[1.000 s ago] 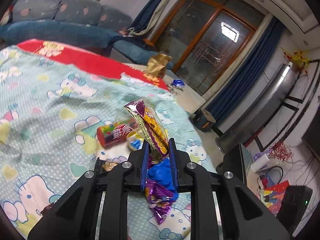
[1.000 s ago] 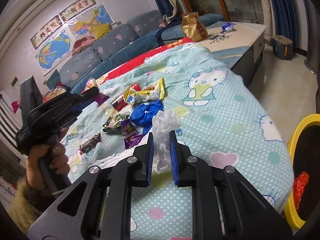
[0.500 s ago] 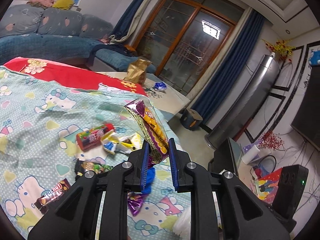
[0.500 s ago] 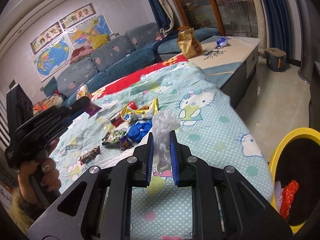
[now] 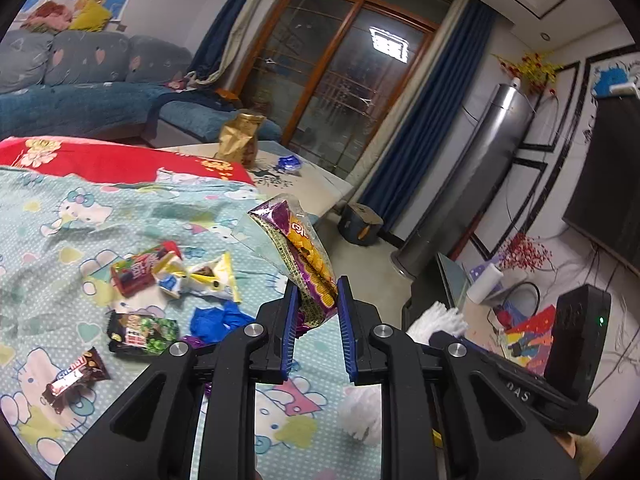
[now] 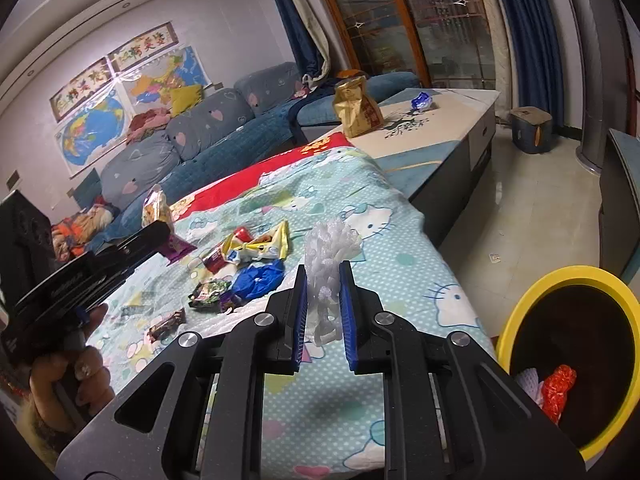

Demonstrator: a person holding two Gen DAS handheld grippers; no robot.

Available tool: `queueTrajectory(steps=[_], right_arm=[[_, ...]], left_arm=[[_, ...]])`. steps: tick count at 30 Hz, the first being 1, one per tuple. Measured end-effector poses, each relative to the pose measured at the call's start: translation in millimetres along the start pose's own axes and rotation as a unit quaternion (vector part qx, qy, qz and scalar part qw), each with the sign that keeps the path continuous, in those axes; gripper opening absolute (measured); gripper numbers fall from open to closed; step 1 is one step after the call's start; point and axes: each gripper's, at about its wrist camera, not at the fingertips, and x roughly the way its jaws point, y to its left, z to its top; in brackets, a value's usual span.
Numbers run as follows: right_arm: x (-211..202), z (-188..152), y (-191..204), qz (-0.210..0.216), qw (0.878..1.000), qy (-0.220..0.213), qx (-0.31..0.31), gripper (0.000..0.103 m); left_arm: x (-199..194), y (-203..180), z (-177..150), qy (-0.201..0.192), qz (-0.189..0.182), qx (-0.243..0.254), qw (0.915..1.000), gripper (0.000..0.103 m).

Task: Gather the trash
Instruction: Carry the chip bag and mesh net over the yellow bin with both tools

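Wrappers [image 5: 172,276] lie scattered on the bedsheet [image 5: 60,216]. Above it, the left gripper [image 5: 317,300] pinches a snack bag [image 5: 304,256]; the right gripper [image 6: 323,284] pinches white foam netting [image 6: 330,248] near the yellow bin [image 6: 520,300].

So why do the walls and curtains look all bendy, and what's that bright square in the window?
Left wrist view: the fisheye lens curves the blue curtain; the bright square is probably a ceiling light's reflection. Right wrist view: the same bending, black corners.
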Motion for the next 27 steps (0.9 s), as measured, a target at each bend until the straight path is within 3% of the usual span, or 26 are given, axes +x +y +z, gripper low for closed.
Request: queueTrajectory(steps=[12, 27], right_arm=[[-19.5, -0.1, -30.0, -0.034, 0.999, -0.016, 0.019, 0.011], [-51.9, -0.8, -84.8, -0.083, 0.993, -0.050, 0.064, 0.011]], left_arm=[[12.9, -46.9, -20.6, 0.029, -0.034, 0.046, 0.9979, 0.018], [32.8, -101.9, -52.8, 0.071, -0.074, 0.103, 0.9894, 0.018]])
